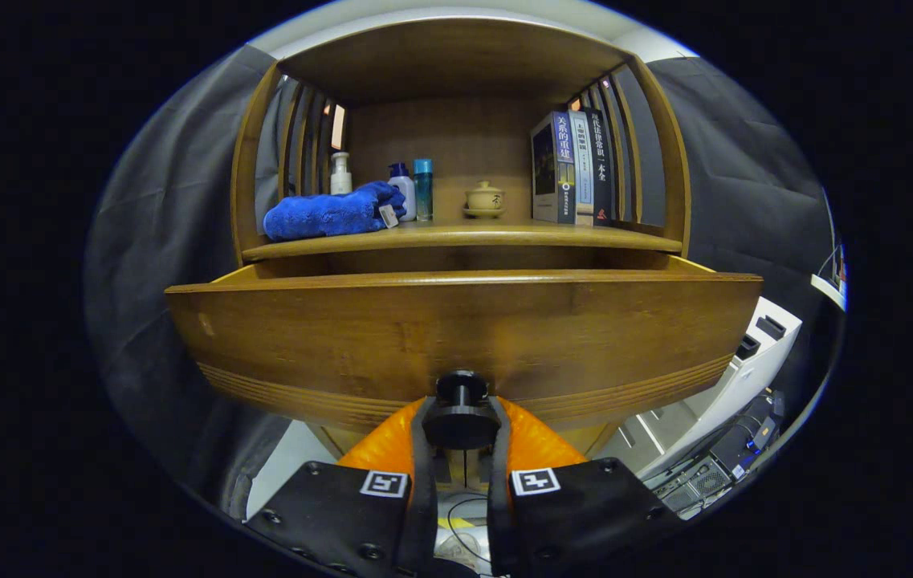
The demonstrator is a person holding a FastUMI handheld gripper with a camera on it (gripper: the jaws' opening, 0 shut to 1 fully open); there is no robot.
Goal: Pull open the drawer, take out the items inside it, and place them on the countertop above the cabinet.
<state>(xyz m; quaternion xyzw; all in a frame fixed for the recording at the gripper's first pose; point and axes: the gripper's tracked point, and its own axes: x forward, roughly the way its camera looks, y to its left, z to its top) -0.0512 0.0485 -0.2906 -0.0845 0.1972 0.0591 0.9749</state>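
Gripper [462,429] fingers apparently clamp the knob [462,417] of the pulled-out drawer [464,337].

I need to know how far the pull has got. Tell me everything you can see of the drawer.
The drawer is wooden, with a wide plain front and grooved lines along its lower edge. It stands pulled partly out beneath the shelf. Its dark round knob sits between the fingers of the tool, which close on it. Its inside is hidden.
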